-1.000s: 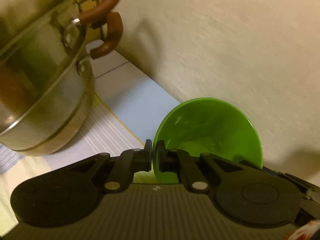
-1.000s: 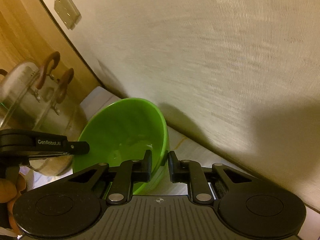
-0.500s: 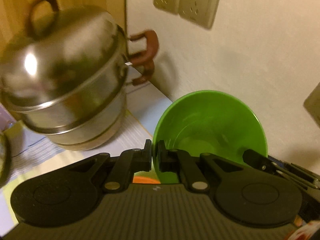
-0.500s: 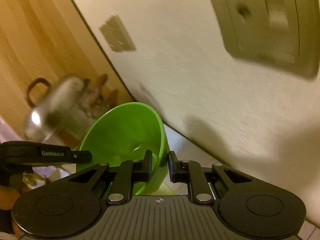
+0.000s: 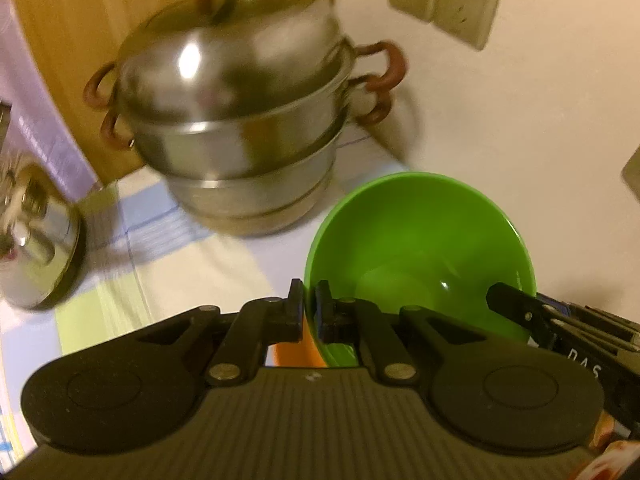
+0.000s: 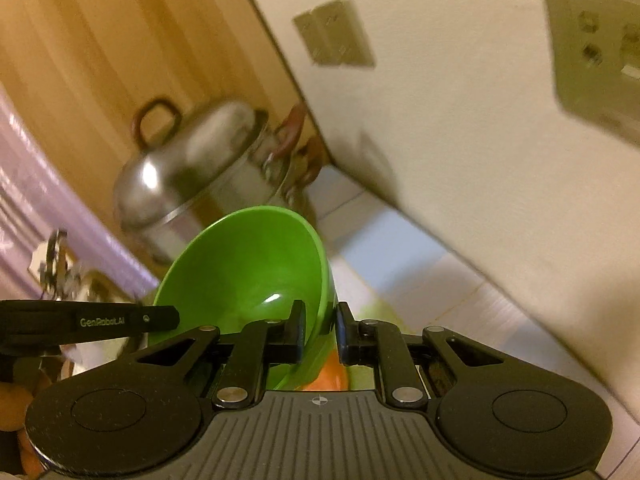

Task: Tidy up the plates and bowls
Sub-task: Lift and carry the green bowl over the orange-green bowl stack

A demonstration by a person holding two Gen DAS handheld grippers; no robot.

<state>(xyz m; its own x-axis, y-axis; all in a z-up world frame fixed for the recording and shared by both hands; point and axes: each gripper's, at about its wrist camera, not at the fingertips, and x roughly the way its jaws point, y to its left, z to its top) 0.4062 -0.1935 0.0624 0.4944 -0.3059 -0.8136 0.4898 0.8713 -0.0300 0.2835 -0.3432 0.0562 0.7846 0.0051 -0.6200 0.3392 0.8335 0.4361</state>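
Note:
A green bowl (image 5: 420, 248) is held in the air between both grippers. My left gripper (image 5: 310, 312) is shut on its near-left rim. My right gripper (image 6: 320, 332) is shut on the opposite rim of the same bowl (image 6: 248, 272), and its fingers show at the bowl's right in the left wrist view (image 5: 520, 312). The left gripper's finger shows at the left of the right wrist view (image 6: 120, 320). Something orange (image 5: 296, 352) shows just under the bowl, behind the jaws; it also shows in the right wrist view (image 6: 328, 376).
A stacked steel steamer pot (image 5: 240, 120) with brown handles and a lid stands on the checked cloth near the corner. A steel kettle (image 5: 32, 236) stands at the left. Wall sockets (image 5: 440, 4) are on the white wall. A wooden panel (image 6: 100, 60) is behind the pot.
Both grippers have lifted the green bowl up and back from the wall and countertop. The steamer pot now shows whole and lower in view. An orange object has come into sight beneath the bowl.

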